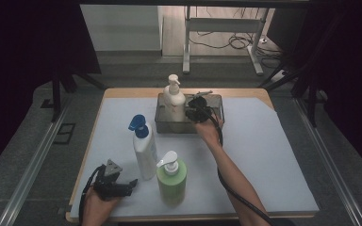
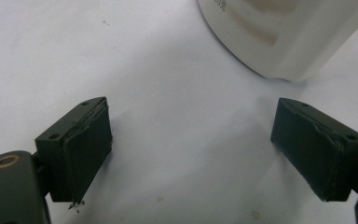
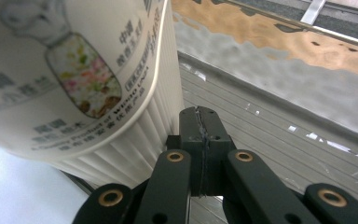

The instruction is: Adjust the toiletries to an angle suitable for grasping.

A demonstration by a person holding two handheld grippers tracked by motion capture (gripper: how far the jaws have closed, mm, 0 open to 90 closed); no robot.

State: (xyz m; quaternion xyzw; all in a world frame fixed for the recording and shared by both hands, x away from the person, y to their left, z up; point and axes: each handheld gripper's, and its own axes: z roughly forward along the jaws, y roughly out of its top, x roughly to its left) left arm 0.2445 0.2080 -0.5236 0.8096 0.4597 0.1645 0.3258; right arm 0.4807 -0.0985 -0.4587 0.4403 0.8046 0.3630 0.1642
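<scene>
On the white mat (image 1: 264, 160) covering the wooden table (image 1: 122, 92), I read the job as loading pump bottles into the dark tray (image 1: 162, 123) at the far edge. One of three looks done: the cream pump bottle (image 1: 174, 98) stands upright in the left part of the tray, and in the right gripper view its ribbed side and printed label (image 3: 84, 79) sit just beside my jaws, over the tray's grooved floor (image 3: 270, 135).

My right gripper (image 1: 197, 112) is out over the tray, next to that bottle. Its jaws are clenched together with nothing between them, so I judge the bottle to be let go and standing on its own.

Two bottles are left, both upright on the mat near my side: the white bottle with the blue pump (image 1: 143, 147) and, just beside it toward me, the green bottle with the white pump (image 1: 171, 175).

My left gripper (image 1: 118, 187) rests low at the near left corner, jaws spread wide and released, nothing in them. In the left gripper view the base of the white bottle (image 2: 284, 37) stands ahead of the jaws and apart from them, so I would call that one the likely next pick, not yet begun.
</scene>
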